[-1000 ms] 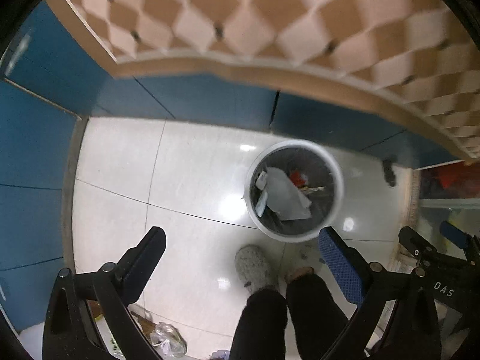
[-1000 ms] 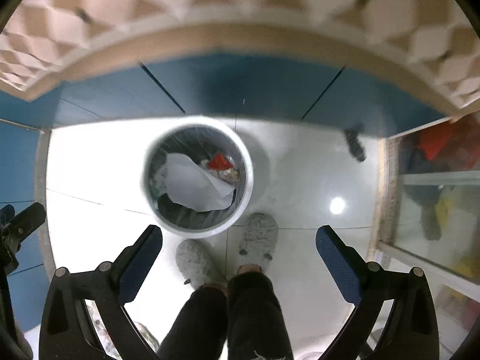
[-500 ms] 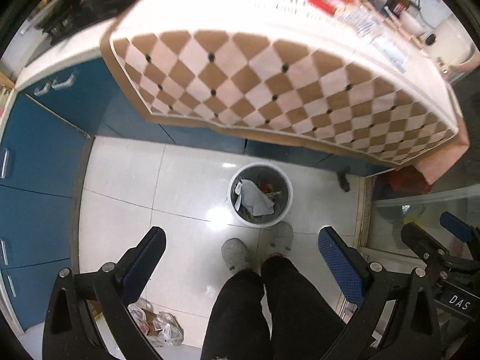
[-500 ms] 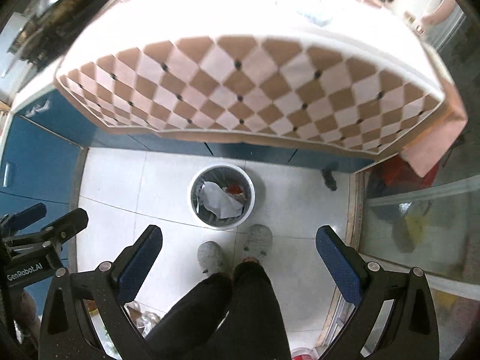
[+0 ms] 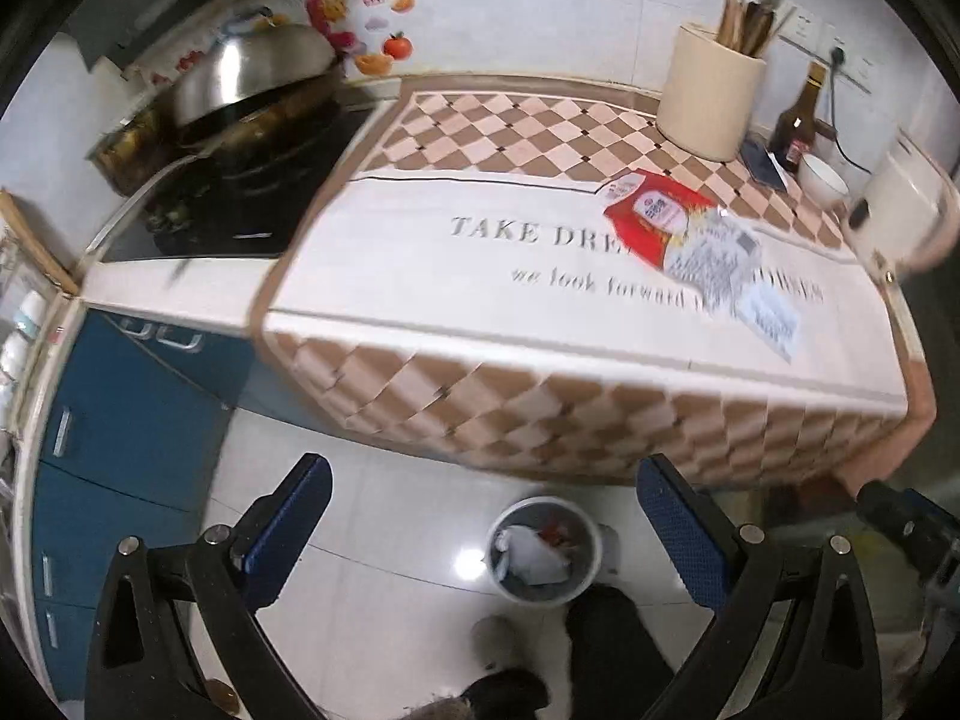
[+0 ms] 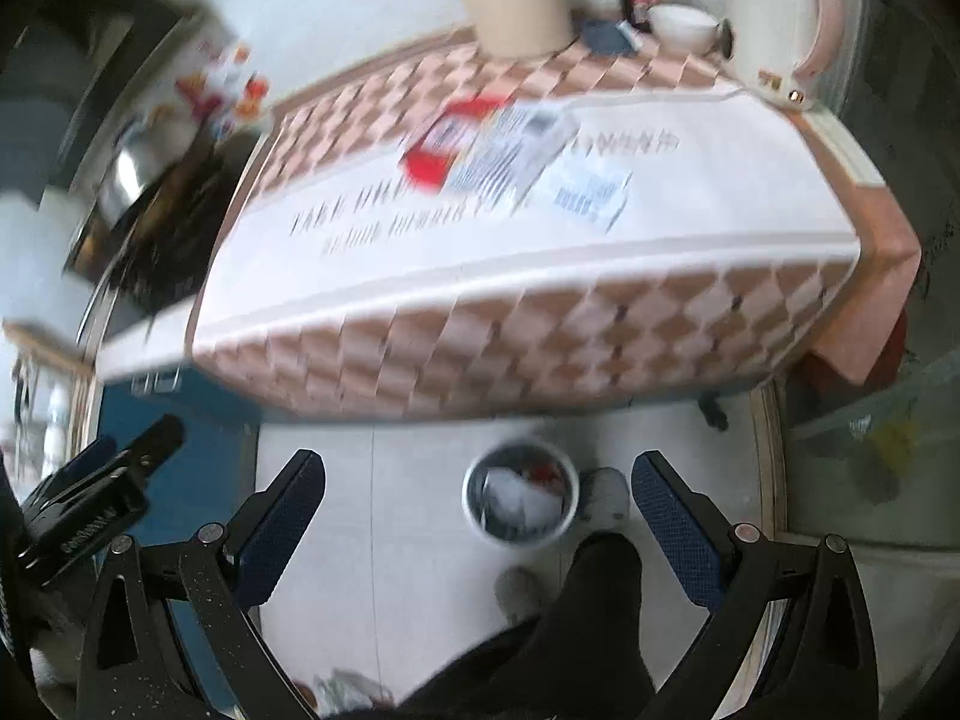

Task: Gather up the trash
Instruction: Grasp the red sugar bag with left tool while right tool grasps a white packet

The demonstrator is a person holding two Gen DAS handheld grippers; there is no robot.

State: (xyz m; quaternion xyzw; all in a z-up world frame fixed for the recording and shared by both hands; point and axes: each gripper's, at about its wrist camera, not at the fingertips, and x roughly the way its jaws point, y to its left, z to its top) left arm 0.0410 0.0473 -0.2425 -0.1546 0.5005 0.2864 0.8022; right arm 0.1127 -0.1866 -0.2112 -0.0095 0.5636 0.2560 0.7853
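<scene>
A red snack wrapper (image 5: 651,213) and printed paper wrappers (image 5: 729,267) lie on the checkered tablecloth (image 5: 540,312) of the counter; they also show blurred in the right wrist view, the red wrapper (image 6: 441,150) beside the paper wrappers (image 6: 528,150). A white trash bin (image 5: 543,549) with paper and red scraps stands on the floor below; the right wrist view shows the bin (image 6: 521,501) too. My left gripper (image 5: 480,516) is open and empty, high above the floor. My right gripper (image 6: 477,510) is open and empty, level with it.
A wok with a steel lid (image 5: 252,75) sits on the stove at left. A cream utensil holder (image 5: 711,96), a dark bottle (image 5: 795,120), a white bowl (image 5: 825,177) and a kettle (image 6: 774,18) stand at the counter's back right. Blue cabinets (image 5: 120,420) line the left. The person's legs (image 5: 606,636) stand by the bin.
Both grippers have risen and tilted up from looking straight down at the bin to facing the counter top. The bin now looks small and low in both views.
</scene>
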